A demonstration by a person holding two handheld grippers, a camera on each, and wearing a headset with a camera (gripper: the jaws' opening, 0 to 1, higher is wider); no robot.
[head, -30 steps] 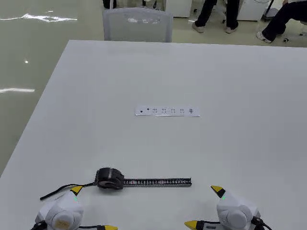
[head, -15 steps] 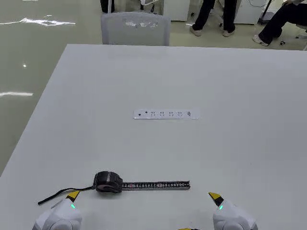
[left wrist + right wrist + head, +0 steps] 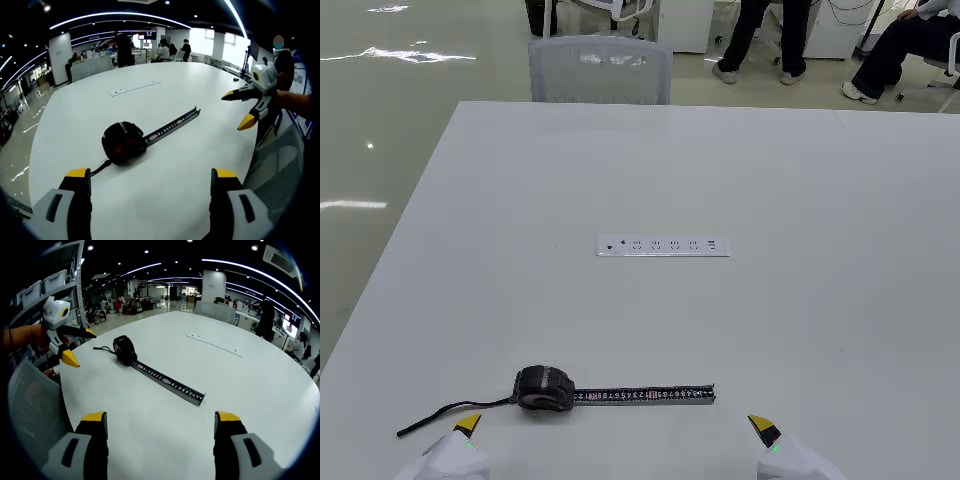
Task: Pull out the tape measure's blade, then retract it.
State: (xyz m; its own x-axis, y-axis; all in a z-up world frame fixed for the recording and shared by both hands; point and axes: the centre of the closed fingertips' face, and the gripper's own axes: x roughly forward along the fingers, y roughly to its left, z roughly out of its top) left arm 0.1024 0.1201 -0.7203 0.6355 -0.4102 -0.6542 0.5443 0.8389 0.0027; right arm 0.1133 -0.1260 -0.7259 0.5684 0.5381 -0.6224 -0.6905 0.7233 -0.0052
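Tape measure [image 3: 544,388], one, blade [image 3: 645,395] out on table [image 3: 820,200]; left gripper [image 3: 150,175] and right gripper [image 3: 161,416], two, fingers apart, empty.

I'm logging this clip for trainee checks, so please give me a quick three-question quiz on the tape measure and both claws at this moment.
1. True or false: the blade lies pulled out of the tape measure case on the table.
2. What is the left claw holding? A) the case B) the blade's tip C) nothing, it is open
3. Fill in: the right claw is ____ and apart from the blade.
Key: 1 true; 2 C; 3 open.
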